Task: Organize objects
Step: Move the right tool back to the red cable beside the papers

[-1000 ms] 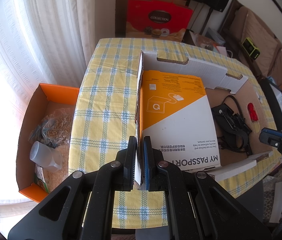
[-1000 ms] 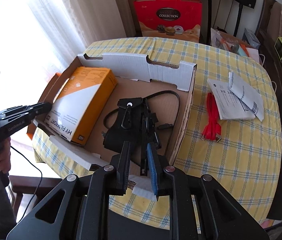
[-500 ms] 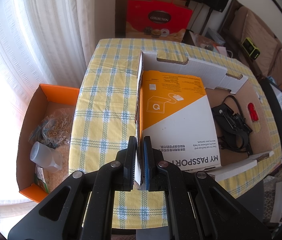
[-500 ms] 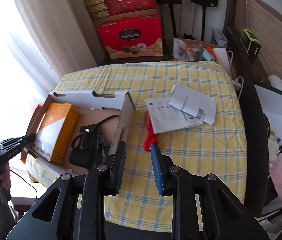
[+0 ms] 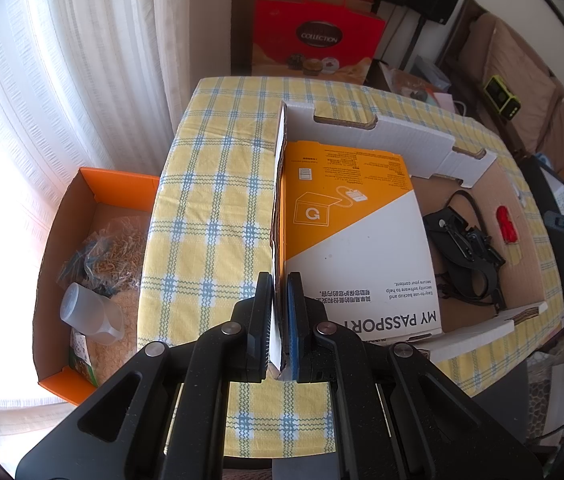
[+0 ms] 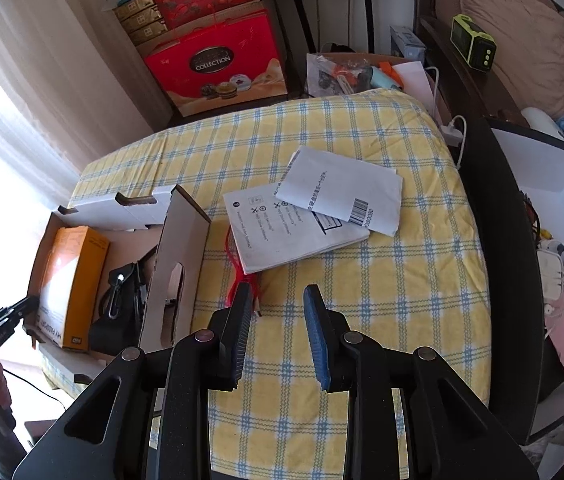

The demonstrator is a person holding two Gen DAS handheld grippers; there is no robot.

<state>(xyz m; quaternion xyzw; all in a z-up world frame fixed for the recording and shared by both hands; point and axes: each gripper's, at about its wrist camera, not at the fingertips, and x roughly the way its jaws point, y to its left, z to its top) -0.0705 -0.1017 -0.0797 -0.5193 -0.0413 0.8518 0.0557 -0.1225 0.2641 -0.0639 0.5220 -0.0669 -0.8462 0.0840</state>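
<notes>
Through the left wrist view, my left gripper (image 5: 280, 320) is clamped on the side wall of the cardboard box (image 5: 280, 184), which holds the orange package (image 5: 356, 248) and black strap (image 5: 466, 248). Through the right, my right gripper (image 6: 278, 320) hangs partly spread and empty above the table (image 6: 382, 300), red cable (image 6: 238, 276) just beside its left finger.

left tongs (image 5: 280, 320) clamped tight, angled downward, right tongs (image 6: 278, 326) parted, empty
</notes>
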